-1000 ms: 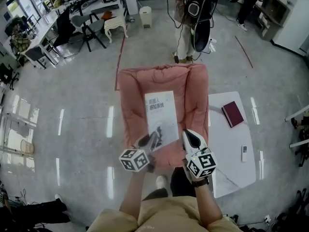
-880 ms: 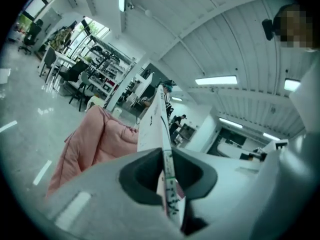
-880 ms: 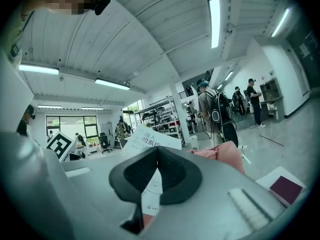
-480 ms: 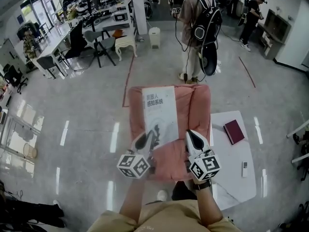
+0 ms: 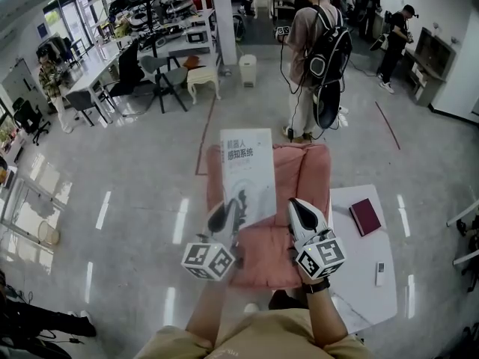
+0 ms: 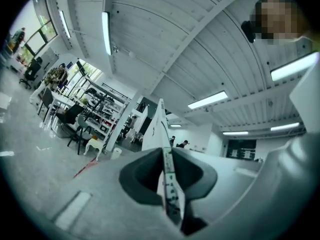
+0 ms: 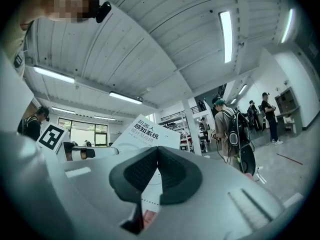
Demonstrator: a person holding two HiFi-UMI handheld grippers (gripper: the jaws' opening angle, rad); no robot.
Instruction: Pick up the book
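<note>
A white book (image 5: 247, 170) with dark print on its cover is held up in the air over a pink cushioned chair (image 5: 299, 178). My left gripper (image 5: 224, 217) is shut on the book's lower left edge. In the left gripper view the book (image 6: 161, 134) stands edge-on, pinched between the pads of the left gripper (image 6: 166, 169). My right gripper (image 5: 301, 214) hangs just right of the book, apart from it, its jaws shut with nothing between them. In the right gripper view the book's cover (image 7: 145, 131) shows to the left behind the closed tips of the right gripper (image 7: 157, 151).
A white low table (image 5: 359, 268) at the right of the chair carries a maroon book (image 5: 364, 216) and a small remote (image 5: 380, 273). A person with a backpack (image 5: 318, 58) stands beyond the chair. Desks and chairs (image 5: 161, 66) fill the far left.
Both grippers have risen. The book has come up off the pink chair in my left gripper and now stands more upright.
</note>
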